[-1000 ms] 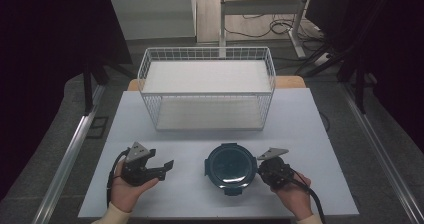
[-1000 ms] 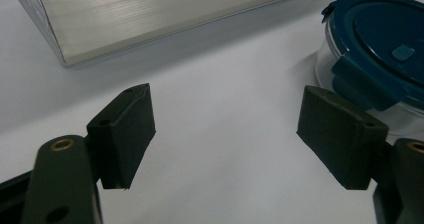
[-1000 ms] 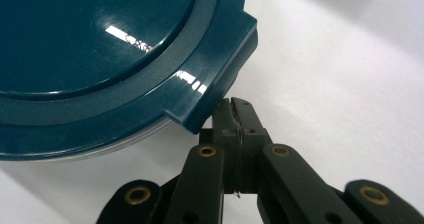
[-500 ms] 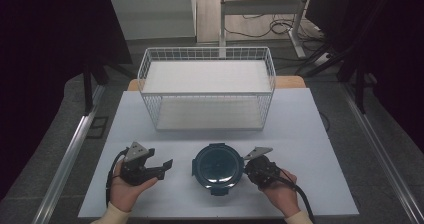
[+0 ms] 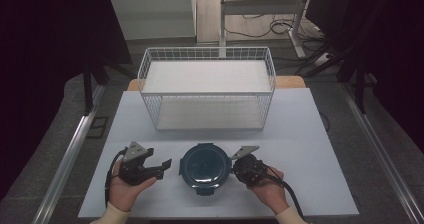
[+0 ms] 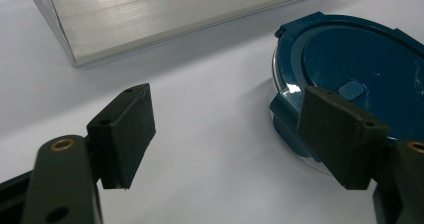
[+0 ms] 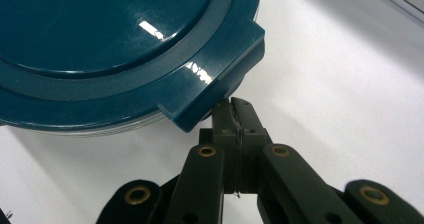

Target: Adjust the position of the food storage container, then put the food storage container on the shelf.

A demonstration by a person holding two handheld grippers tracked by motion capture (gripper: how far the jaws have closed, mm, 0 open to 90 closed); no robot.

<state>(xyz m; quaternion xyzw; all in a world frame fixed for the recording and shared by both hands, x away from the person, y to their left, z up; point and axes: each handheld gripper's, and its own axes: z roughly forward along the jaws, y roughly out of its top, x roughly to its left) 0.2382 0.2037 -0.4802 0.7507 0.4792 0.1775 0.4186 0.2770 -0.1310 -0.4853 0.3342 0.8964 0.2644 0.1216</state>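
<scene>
Near the front edge of the bench (image 5: 320,134), about midway along it, sits a round dark-blue lidded container (image 5: 204,165), lid on, flat on its base. Right gripper (image 5: 235,164): jaws clenched together with nothing between them, tips pressed against, or tucked just under, one of the lid's locking tabs (image 7: 220,86) on the side facing the person's right hand. Left gripper (image 5: 170,163): jaws released, standing apart just beside the container's other side, not touching it. Judged step: nudging the container sideways along the bench with the closed right tips. To do it well, keep the push low and level through the tab so the container slides rather than tips or the lid lifts; left jaws could stay parted as a stop. Orientation: lid faces straight up; being round, it has no real long axis, though its tabs mark the bench's left-right and front-back lines. White wire basket (image 5: 207,91) stands well apart toward the back edge.
</scene>
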